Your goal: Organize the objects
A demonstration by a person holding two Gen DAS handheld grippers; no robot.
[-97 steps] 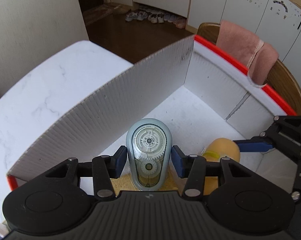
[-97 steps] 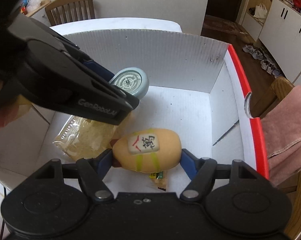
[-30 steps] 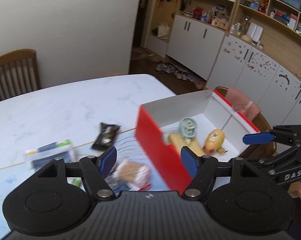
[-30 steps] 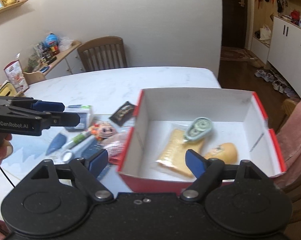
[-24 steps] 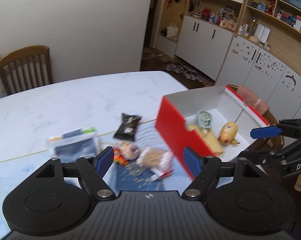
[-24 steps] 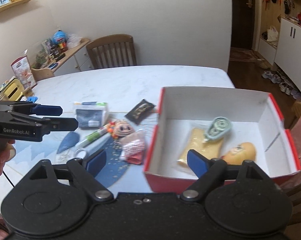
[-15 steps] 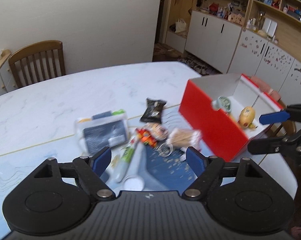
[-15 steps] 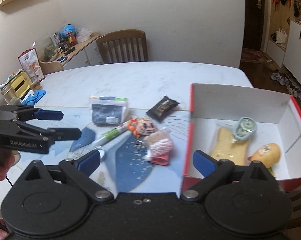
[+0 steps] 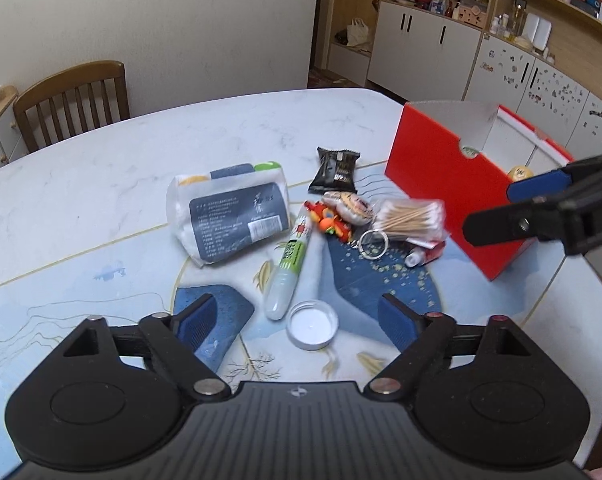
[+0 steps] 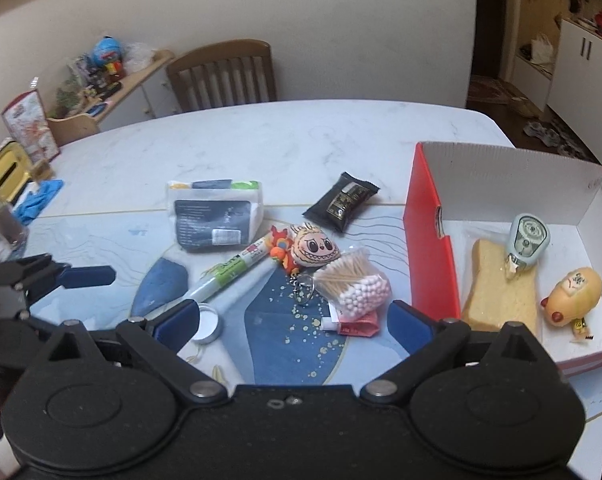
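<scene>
Marble-patterned table (image 9: 101, 184), wooden chair (image 9: 73, 96) behind

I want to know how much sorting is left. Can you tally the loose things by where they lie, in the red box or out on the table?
In the red box: 3 (tape dispenser, bread packet, yellow egg-shaped toy)
On the table: 7 (tissue pack, black snack packet, marker pen, doll keychain, cotton swab bag, red sachet, white lid)
Total: 10

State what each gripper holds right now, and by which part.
Nothing. The left gripper and right gripper both have open, empty jaws above the table.
</scene>
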